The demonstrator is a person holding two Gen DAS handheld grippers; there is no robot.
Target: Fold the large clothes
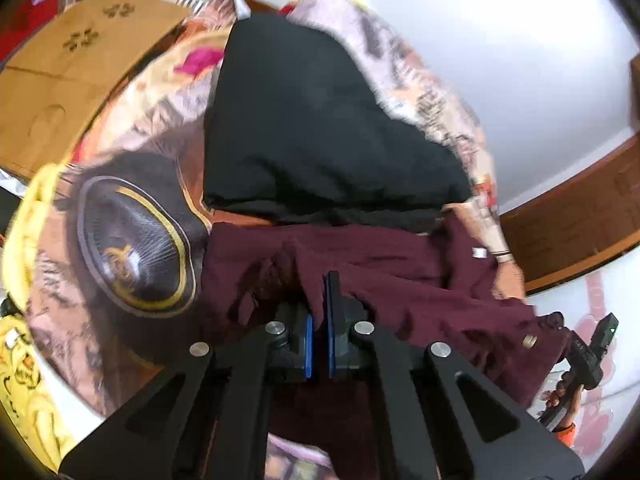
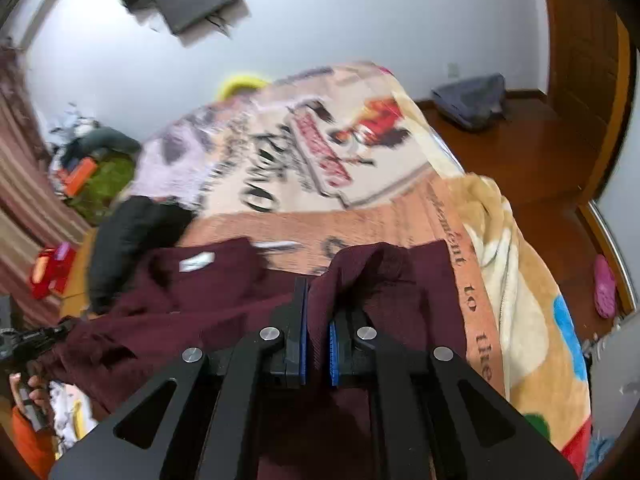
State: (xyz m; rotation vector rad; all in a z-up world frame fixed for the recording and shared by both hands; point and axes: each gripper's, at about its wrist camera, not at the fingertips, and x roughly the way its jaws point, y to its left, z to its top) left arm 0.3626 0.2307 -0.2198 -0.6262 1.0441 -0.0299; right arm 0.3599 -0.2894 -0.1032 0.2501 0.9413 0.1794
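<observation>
Both hand-held grippers, left [image 1: 320, 300] and right [image 2: 318, 320], pinch the maroon garment [image 1: 400, 280] (jaws closed).

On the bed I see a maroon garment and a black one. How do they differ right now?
The maroon garment is pinched by both the left gripper and the right gripper; the black garment is touched by neither. The maroon one is bunched and wrinkled where it is held; the black one lies flatter, spread on the blanket. The maroon one sits nearer the cameras, the black one beyond it. Both are dark, plain fabrics on the same printed blanket.
</observation>
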